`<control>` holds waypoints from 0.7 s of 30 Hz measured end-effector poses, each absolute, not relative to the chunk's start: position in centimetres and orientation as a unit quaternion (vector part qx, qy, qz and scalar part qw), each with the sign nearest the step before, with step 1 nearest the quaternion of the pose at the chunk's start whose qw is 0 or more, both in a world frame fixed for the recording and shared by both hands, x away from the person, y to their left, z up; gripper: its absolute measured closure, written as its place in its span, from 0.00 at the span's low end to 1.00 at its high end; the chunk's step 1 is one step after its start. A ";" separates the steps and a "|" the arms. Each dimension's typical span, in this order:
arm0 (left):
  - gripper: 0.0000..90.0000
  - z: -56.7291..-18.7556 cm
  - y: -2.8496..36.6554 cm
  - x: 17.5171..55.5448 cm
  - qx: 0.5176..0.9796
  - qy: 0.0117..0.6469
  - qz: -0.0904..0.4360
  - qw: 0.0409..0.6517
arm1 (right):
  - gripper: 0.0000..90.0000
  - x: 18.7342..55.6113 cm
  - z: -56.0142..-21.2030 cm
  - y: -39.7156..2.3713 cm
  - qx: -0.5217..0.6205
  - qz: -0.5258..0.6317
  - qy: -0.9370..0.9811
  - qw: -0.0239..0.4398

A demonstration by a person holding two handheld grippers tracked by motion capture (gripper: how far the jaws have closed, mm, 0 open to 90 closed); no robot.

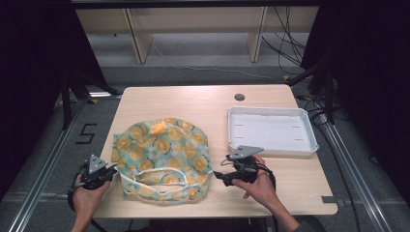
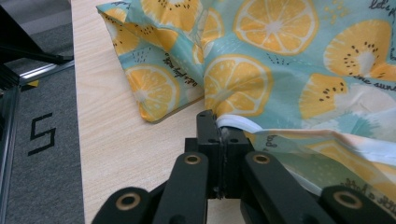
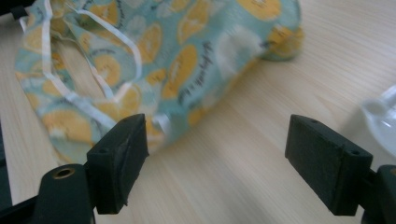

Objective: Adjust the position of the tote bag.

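The fruit-print fabric bag point(image 1: 162, 157) lies crumpled on the near left part of the worktop point(image 1: 270, 179), left of the white tray point(image 1: 272, 129); thin, limp cloth like this looks light and will sag and bunch wherever it is unsupported. The left gripper point(image 2: 219, 135) has its jaws clamped on the white drawstring point(image 2: 238, 124) at the bag's edge. The right gripper point(image 3: 217, 161) stands with jaws wide apart and empty beside the bag's right side, so the hemmed rim or cord there seems the soundest hold.
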State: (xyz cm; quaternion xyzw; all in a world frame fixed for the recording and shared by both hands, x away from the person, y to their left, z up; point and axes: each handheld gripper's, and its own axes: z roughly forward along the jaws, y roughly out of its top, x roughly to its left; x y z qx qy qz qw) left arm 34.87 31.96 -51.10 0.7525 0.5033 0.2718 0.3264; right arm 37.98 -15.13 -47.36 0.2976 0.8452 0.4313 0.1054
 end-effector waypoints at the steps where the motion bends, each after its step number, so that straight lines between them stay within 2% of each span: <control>1: 0.99 -51.1 31.8 34.8 0.753 0.502 0.275 0.325 | 0.25 38.2 -47.3 -14.4 0.299 0.432 0.845 0.096; 5: 0.96 -51.0 31.5 34.8 0.758 0.497 0.271 0.323 | 0.28 39.5 -47.7 -11.5 0.288 0.414 0.857 0.100; 6: 0.95 -50.9 31.7 34.7 0.769 0.490 0.269 0.310 | 0.33 40.0 -48.0 -10.9 0.286 0.412 0.859 0.102; 8: 0.93 -50.9 31.7 34.6 0.765 0.492 0.270 0.315 | 0.51 40.5 -48.2 -10.1 0.281 0.396 0.869 0.093; 10: 0.89 -50.8 31.7 34.5 0.761 0.496 0.272 0.317 | 0.71 40.8 -48.8 -9.4 0.271 0.383 0.876 0.106; 11: 0.85 -50.7 31.9 34.4 0.770 0.492 0.265 0.308 | 0.79 40.9 -48.9 -9.2 0.264 0.379 0.880 0.105; 12: 0.80 -50.7 31.7 34.3 0.759 0.501 0.267 0.319 | 0.86 41.0 -48.9 -9.0 0.248 0.380 0.885 0.107; 14: 0.72 -50.4 31.6 33.7 0.760 0.500 0.277 0.309 | 0.93 40.7 -48.8 -8.6 0.235 0.371 0.892 0.104; 16: 0.60 -49.7 31.4 32.8 0.763 0.503 0.277 0.296 | 0.96 40.5 -48.6 -8.2 0.217 0.377 0.894 0.106; 21: 0.48 -47.8 30.3 30.2 0.759 0.498 0.295 0.297 | 0.95 39.6 -48.4 -7.1 0.201 0.388 0.896 0.085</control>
